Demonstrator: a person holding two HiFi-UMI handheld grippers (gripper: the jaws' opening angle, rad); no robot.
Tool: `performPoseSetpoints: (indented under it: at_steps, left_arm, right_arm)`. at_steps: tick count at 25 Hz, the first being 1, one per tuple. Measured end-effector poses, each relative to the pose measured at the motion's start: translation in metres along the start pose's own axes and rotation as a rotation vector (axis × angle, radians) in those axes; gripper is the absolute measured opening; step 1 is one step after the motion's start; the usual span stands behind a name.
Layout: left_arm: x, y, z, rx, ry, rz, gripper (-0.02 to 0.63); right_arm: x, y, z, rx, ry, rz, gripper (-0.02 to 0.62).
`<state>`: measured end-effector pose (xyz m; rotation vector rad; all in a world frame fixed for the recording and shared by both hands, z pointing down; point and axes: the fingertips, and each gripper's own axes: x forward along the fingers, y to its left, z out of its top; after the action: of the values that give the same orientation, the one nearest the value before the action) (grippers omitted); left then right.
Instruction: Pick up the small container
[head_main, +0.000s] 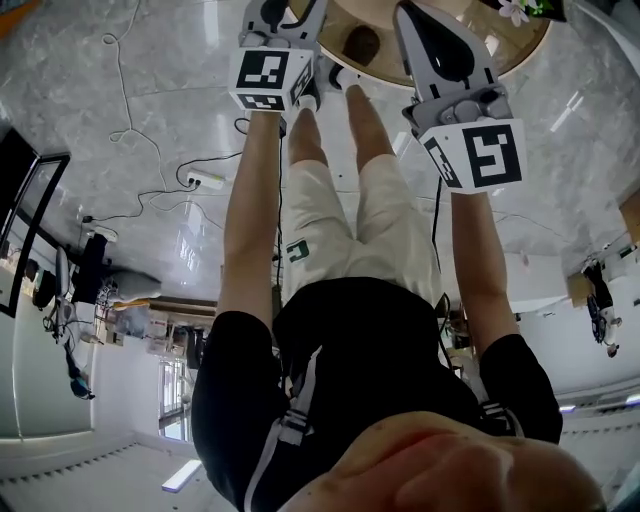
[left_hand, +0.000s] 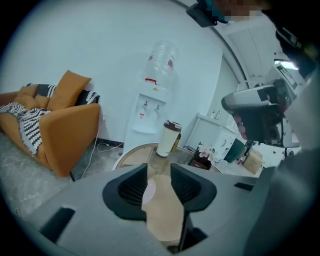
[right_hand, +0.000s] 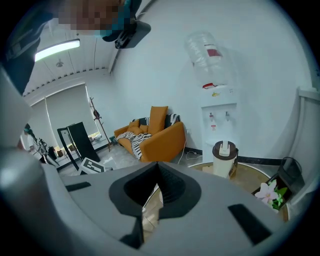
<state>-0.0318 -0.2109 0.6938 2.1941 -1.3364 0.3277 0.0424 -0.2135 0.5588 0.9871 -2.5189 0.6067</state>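
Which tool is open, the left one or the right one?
The left tool: its jaws stand apart, gripping nothing. The right tool has its jaws together.

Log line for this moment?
left gripper: open, empty | right gripper: shut, empty | white cup with brown lid: upright on round wooden table, untouched

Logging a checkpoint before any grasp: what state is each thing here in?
Left gripper: open, nothing between the jaws.
Right gripper: shut, empty.
White cylindrical tumbler with brown lid: upright on the round wooden table, lid on, untouched.
White water dispenser: clear bottle mounted on top.
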Motion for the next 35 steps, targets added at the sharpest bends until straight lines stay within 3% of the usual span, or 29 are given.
performPoseSetpoints:
  at_steps: [10,21,26,35]
  left_arm:
    - [0.038,0.011,-0.019,0.05,0.006,-0.004,0.249]
    - [0.07,0.021,-0.032,0.076,0.055,-0.009,0.253]
    - [0.08,0.016,-0.036,0.132,0.097,-0.034,0.253]
    - [0.085,0.025,-0.034,0.196,0.101,0.015,0.241]
  right_arm:
    - [0.014,-0.018,-0.014,0.026,0.024,-0.009,0.005]
    - [0.029,-0.031,-0.014,0.022,0.036,0.006,0.005]
    - [0.03,-0.034,-0.011,0.025,0.036,0.009,0.005]
    - [0.03,-0.038,-0.021,0.04,0.057,0.0,0.005]
